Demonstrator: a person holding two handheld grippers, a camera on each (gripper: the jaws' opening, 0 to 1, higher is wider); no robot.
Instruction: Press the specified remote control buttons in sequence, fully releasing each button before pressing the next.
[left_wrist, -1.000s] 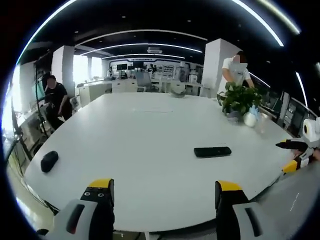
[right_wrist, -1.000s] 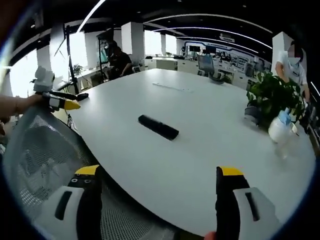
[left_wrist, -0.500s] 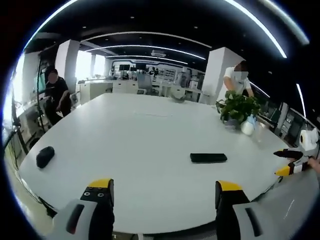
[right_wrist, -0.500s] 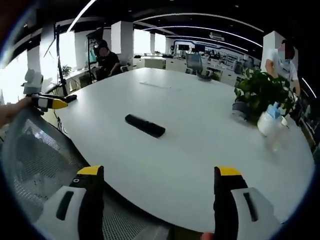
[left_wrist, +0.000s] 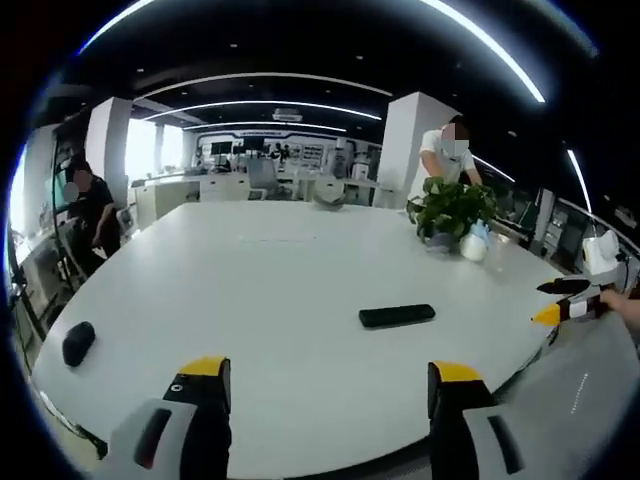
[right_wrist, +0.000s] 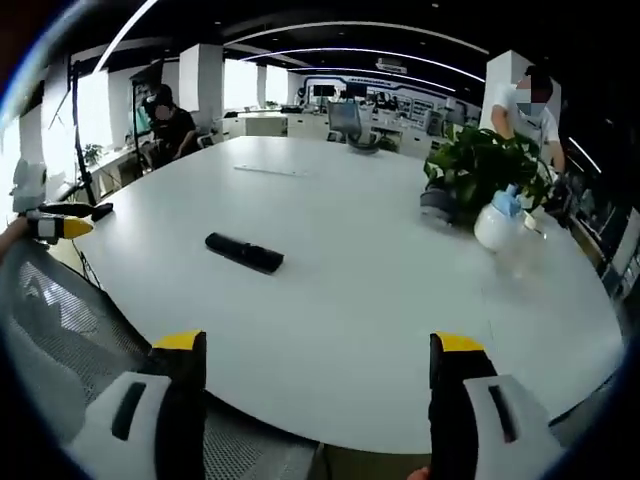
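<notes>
In your left gripper view, the left gripper (left_wrist: 325, 405) holds its fingers wide over the worktop (left_wrist: 270, 290) edge; the remote control (left_wrist: 397, 316) lies beyond them. In your right gripper view, the right gripper (right_wrist: 315, 385), fingers wide, risks mispressing from so far.

In the left gripper view, the remote control (left_wrist: 397, 316) lies on the table (left_wrist: 280, 270) ahead of the right finger, a mouse (left_wrist: 77, 343) far left, a potted plant (left_wrist: 448, 208) beyond. In the right gripper view, the remote control (right_wrist: 244, 252) lies ahead of the left finger.
</notes>
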